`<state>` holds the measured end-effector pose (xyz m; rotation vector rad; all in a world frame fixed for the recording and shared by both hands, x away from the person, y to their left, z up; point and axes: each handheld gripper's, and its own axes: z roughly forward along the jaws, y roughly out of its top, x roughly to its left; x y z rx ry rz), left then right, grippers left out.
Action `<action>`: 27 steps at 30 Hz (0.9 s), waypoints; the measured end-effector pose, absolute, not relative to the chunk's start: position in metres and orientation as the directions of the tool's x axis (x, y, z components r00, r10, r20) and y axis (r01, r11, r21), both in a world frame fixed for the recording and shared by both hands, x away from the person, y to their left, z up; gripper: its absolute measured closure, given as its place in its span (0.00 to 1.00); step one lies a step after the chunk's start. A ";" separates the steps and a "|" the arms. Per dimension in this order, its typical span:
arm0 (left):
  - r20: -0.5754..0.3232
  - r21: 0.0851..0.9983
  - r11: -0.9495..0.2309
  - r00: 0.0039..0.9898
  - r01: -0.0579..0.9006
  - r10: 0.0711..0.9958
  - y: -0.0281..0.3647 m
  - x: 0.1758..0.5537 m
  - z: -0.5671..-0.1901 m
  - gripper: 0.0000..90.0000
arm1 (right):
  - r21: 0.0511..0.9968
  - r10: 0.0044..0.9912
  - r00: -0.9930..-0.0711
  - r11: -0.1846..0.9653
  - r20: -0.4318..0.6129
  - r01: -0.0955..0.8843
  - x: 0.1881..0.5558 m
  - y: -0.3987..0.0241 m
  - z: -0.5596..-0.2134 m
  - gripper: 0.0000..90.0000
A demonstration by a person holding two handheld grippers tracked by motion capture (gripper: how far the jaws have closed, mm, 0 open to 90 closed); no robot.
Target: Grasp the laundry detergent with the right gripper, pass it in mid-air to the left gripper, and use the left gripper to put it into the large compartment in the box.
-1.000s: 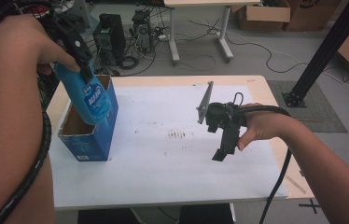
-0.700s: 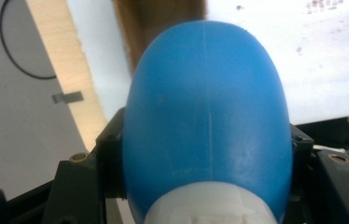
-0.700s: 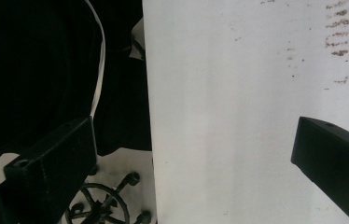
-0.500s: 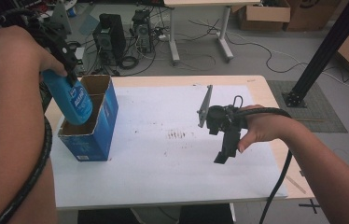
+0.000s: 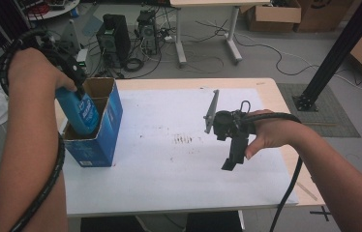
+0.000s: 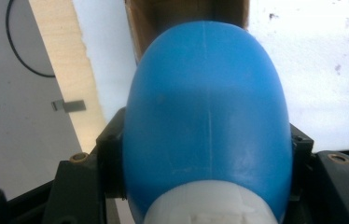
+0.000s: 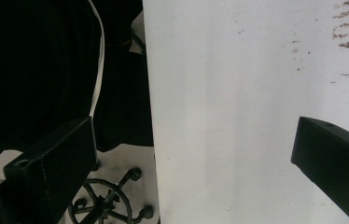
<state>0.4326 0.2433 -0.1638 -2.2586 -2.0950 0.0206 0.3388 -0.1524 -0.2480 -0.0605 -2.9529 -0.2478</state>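
A blue bottle (image 5: pixel 81 115) with a white cap is tilted, its lower end inside an open blue cardboard box (image 5: pixel 100 145) at the left of the white-covered table (image 5: pixel 169 179). My left gripper (image 5: pixel 75 91) is shut on the bottle near its cap. In the left gripper view the bottle (image 6: pixel 205 112) sits between the black jaws of my left gripper (image 6: pixel 205 158), with the box's brown inside (image 6: pixel 182 14) beyond it. My right gripper (image 5: pixel 231 162) hangs over the table's right middle, pointing down. In its own view my right gripper (image 7: pixel 191 149) is open, with nothing between its jaws.
Computer towers (image 5: pixel 113 36) and cables stand on the floor behind the table. A black slanted post (image 5: pixel 336 53) rises at the right, with cardboard boxes (image 5: pixel 273 17) behind. A chair base (image 7: pixel 102 200) shows below the table's near edge.
My left gripper has come down and left with the blue bottle, whose bottom now sits inside the box. The right gripper has stayed where it was.
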 end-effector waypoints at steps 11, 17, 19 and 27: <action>0.052 -0.065 -0.071 0.075 0.995 0.996 0.244 0.440 -0.219 0.43 | 0.156 0.023 -0.984 0.986 0.177 0.051 0.339 -0.150 -0.251 0.00; 0.053 -0.072 -0.077 0.081 0.994 0.995 0.244 0.443 -0.246 0.43 | 0.150 0.024 -0.984 0.987 0.179 0.052 0.339 -0.149 -0.252 0.00; 0.049 -0.078 -0.080 0.084 0.994 0.995 0.244 0.443 -0.254 0.43 | 0.151 0.025 -0.983 0.987 0.181 0.053 0.339 -0.149 -0.253 0.00; 0.045 -0.077 -0.085 0.088 0.993 0.995 0.242 0.446 -0.277 0.43 | 0.146 0.031 -0.983 0.988 0.183 0.058 0.340 -0.149 -0.253 0.00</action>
